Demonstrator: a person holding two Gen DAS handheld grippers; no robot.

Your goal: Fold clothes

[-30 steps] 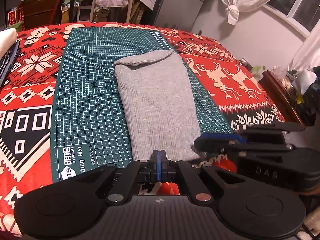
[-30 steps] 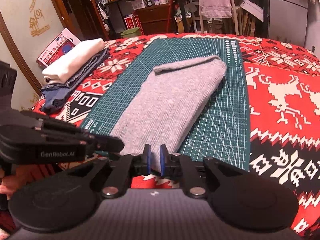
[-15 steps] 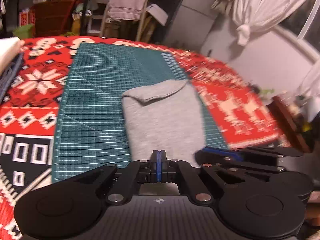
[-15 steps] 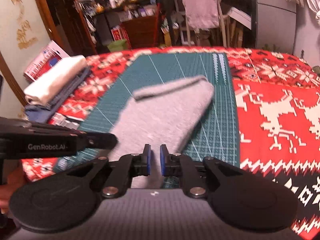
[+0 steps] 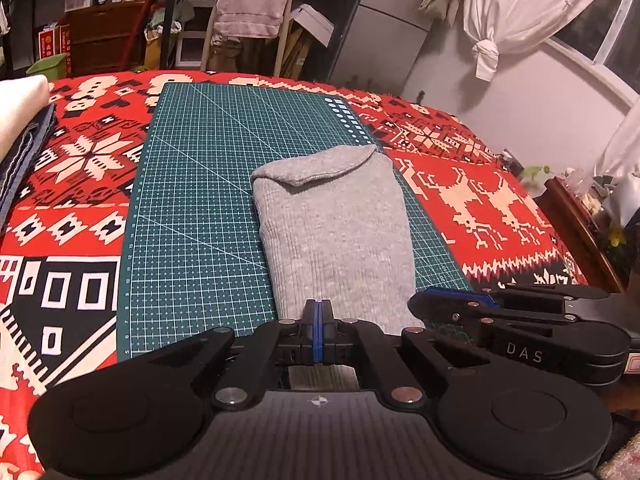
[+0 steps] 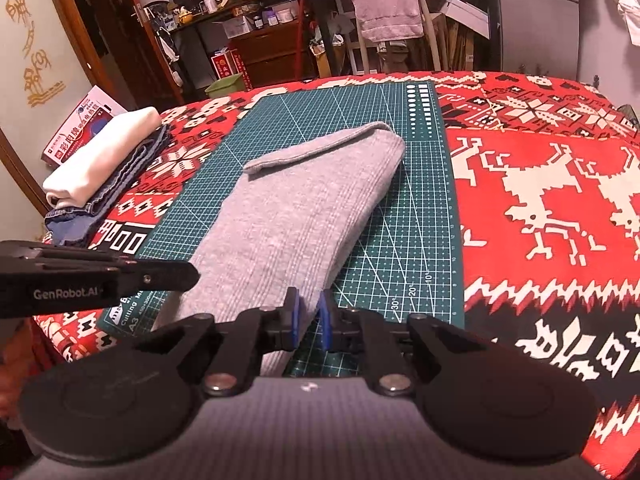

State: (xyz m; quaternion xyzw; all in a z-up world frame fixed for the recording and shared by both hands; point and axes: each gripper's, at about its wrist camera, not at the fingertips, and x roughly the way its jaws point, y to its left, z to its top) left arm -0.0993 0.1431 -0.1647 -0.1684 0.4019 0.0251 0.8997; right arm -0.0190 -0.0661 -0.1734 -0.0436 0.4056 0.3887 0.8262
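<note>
A grey knit garment (image 5: pixel 332 224) (image 6: pixel 296 216), folded into a long strip, lies on the green cutting mat (image 5: pixel 200 200) (image 6: pixel 416 200). Its far end has a turned-over flap. My left gripper (image 5: pixel 318 316) is shut at the strip's near end, pads pressed together, and the cloth runs in under them. My right gripper (image 6: pixel 308 312) holds the near right corner, with the cloth edge in the narrow gap between its blue pads. Each gripper shows in the other's view: the right gripper (image 5: pixel 424 304) and the left gripper (image 6: pixel 192 276).
The mat rests on a red patterned bedspread (image 5: pixel 480 200). A stack of folded clothes (image 6: pixel 100 160), white on blue denim, sits at the left edge beside a printed box (image 6: pixel 80 124). A wooden nightstand (image 5: pixel 576 224) stands to the right. Cluttered furniture stands beyond the bed.
Both cameras have risen and tilted up, so more of the room shows. The garment's near end has come up with the grippers. Both grips look unchanged.
</note>
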